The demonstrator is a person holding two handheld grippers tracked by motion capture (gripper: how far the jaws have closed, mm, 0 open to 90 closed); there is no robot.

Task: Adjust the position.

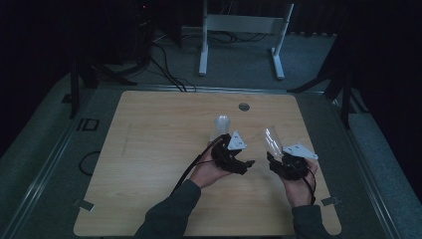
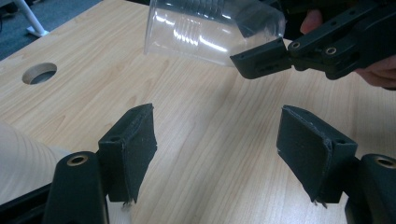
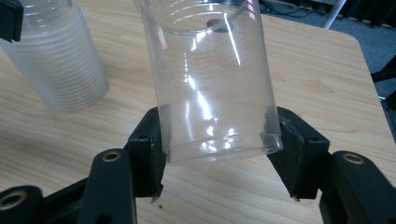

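A clear plastic cup (image 1: 271, 139) tilts up and to the left above the table's right half. My right gripper (image 1: 274, 160) is shut on it, and in the right gripper view the black pads (image 3: 292, 154) press both sides of the cup (image 3: 205, 70) near its lower end. A stack of frosted cups (image 1: 222, 125) stands upright on the table, just behind my left hand. My left gripper (image 1: 247, 165) points toward the right one. Its jaws (image 2: 217, 114) stand open with bare wood between them, and the held cup (image 2: 196, 32) hangs ahead of them.
The wooden table (image 1: 149, 149) has a round cable hole (image 1: 243, 106) near its far edge. The cup stack (image 3: 56, 60) stands left of the held cup in the right gripper view. Beyond the table stand a white desk frame (image 1: 244, 30) and floor cables.
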